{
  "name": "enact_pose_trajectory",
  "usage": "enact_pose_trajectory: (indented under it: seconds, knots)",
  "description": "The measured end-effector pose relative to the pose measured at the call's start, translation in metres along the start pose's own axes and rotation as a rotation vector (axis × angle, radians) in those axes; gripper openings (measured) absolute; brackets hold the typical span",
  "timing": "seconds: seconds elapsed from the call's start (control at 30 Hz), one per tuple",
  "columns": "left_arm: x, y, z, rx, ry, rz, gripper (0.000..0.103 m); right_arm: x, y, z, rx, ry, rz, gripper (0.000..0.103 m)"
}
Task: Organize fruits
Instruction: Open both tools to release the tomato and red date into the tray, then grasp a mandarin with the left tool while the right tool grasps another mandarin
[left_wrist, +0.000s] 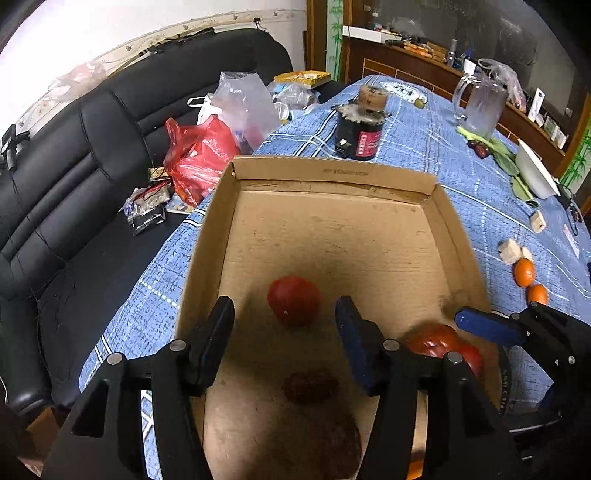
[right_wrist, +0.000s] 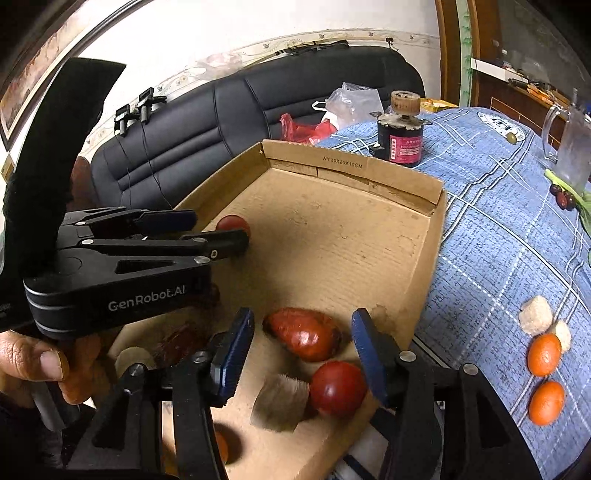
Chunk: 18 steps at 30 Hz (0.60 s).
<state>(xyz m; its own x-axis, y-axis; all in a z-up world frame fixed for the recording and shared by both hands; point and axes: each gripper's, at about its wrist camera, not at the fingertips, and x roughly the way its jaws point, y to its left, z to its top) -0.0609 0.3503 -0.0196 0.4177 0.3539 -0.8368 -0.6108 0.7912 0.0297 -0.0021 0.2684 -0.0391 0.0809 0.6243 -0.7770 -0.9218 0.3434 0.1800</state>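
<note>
A shallow cardboard box (left_wrist: 332, 173) (right_wrist: 436, 221) lies on the blue checked tablecloth. Inside it lie a red tomato (left_wrist: 294, 300) (right_wrist: 232, 223), a dark red date (left_wrist: 310, 386), a long red fruit (right_wrist: 304, 334) (left_wrist: 432, 339), a round red fruit (right_wrist: 338, 387) and a pale cube (right_wrist: 280, 400). My left gripper (left_wrist: 284, 334) (right_wrist: 207, 230) is open and empty above the box floor, near the tomato. My right gripper (right_wrist: 301, 354) is open and empty over the long and round red fruits; its blue finger (left_wrist: 484, 326) shows in the left wrist view.
Two oranges (right_wrist: 545, 373) (left_wrist: 530, 282) and pale cubes (right_wrist: 535, 315) (left_wrist: 511, 251) lie on the cloth right of the box. A black motor (left_wrist: 360, 125) (right_wrist: 402, 131), a glass jug (left_wrist: 480, 103), red dates (right_wrist: 563, 195) and a white bowl (left_wrist: 535, 170) stand farther back. A black sofa (left_wrist: 74, 166) with plastic bags is left.
</note>
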Motion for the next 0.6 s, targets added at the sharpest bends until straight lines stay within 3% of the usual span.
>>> enact_pose_trajectory:
  seconds: [0.2, 0.33, 0.6]
  knots:
    - [-0.021, -0.009, -0.007, -0.011, -0.046, -0.015, 0.061, -0.034, -0.004, -0.015, 0.034, -0.055, 0.012, 0.059]
    - [-0.035, -0.016, -0.012, -0.034, -0.081, -0.027, 0.076, -0.062, -0.016, -0.031, 0.078, -0.095, 0.006, 0.060]
    - [-0.058, -0.052, -0.022, 0.011, -0.120, -0.070, 0.076, -0.110, -0.052, -0.069, 0.171, -0.131, -0.055, 0.061]
